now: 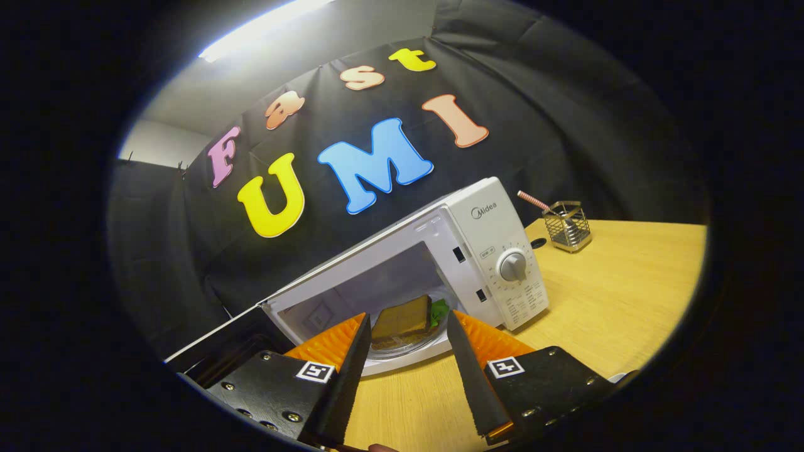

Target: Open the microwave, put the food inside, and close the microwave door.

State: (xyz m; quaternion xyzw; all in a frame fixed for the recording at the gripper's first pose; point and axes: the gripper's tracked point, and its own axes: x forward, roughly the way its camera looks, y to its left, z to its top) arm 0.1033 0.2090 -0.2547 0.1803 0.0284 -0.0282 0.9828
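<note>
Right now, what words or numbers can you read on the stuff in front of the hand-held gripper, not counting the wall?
"Midea": brand name at the top of the microwave's control panel.
Numbers around the timer dial: too small to read.
Small label beside the dial and print below it: too blurred to read.
Square black-and-white markers on the open hand-held gripper: patterns, not words.

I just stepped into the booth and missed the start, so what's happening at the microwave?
A person is working a handheld gripper at the white microwave on the light wooden table. Its door hangs open, and the brown bread sandwich with green lettuce already sits inside on the glass turntable. The fingers are spread apart just in front of the opening, holding nothing. Closing the door is what remains.
</note>
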